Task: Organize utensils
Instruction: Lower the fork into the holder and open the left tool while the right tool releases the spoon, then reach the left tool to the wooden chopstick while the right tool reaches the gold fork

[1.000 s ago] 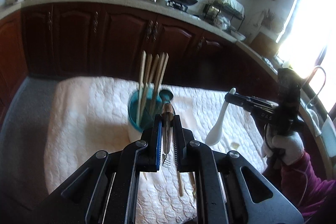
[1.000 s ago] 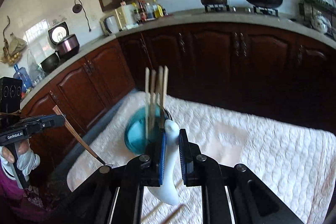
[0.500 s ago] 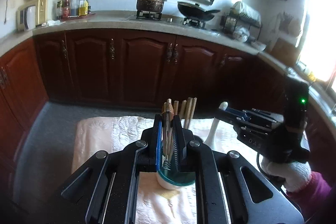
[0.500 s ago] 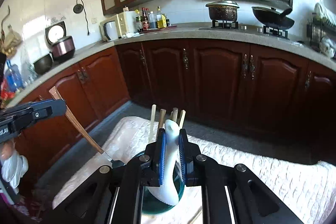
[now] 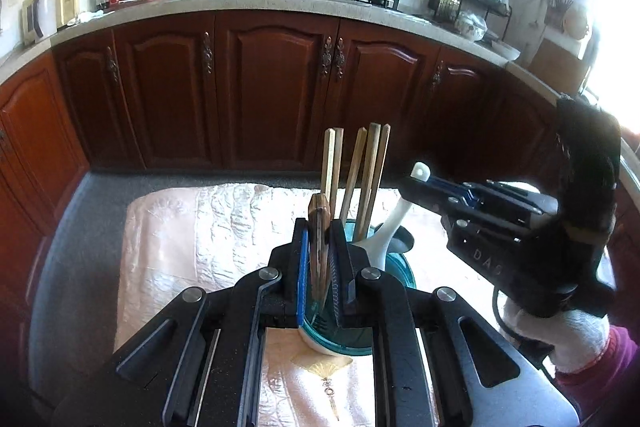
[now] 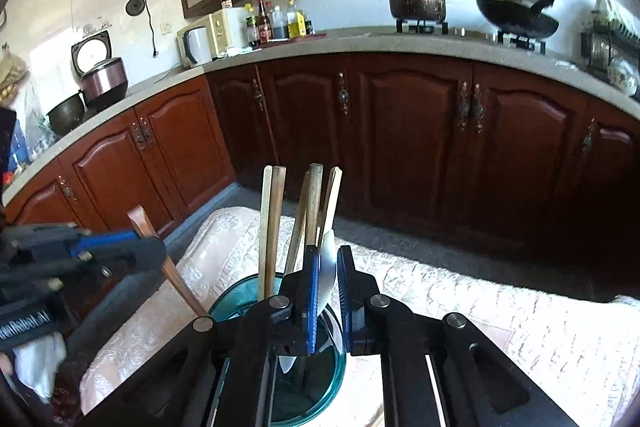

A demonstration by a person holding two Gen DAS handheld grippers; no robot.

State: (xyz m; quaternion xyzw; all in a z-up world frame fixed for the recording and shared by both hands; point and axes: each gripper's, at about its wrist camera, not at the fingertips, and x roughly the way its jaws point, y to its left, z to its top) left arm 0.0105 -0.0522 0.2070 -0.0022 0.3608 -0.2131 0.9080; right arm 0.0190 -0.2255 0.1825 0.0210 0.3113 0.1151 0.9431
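A quilted cloth (image 5: pixel 192 239) covers the table in a dark-cabineted kitchen, and on it stands the teal cup (image 5: pixel 394 275), already bristling with upright chopsticks (image 5: pixel 370 179). A second ago both grippers hung farther back and higher, the cup well ahead of them; now each has closed in over its rim, tools pointing down into it. That puts the sorting at its delivery step: two more utensils are about to join the chopsticks.

The left gripper (image 5: pixel 320 267) is clamped narrow on a wooden-handled fork (image 5: pixel 319 227), tines down at the cup's near wall. The right gripper (image 6: pixel 328 287) pinches a white spoon (image 6: pixel 327 267), its bowl now lowered inside the cup where earlier it hung outside.

Room is tight. The two grippers crowd the same mouth from opposite sides, and the chopsticks take the far half of it, so each tool has only a near-side slot to drop through. The cup looks light enough to tip if a handle catches its rim. The cloth around it lies mostly open, leaving easy room to back away.
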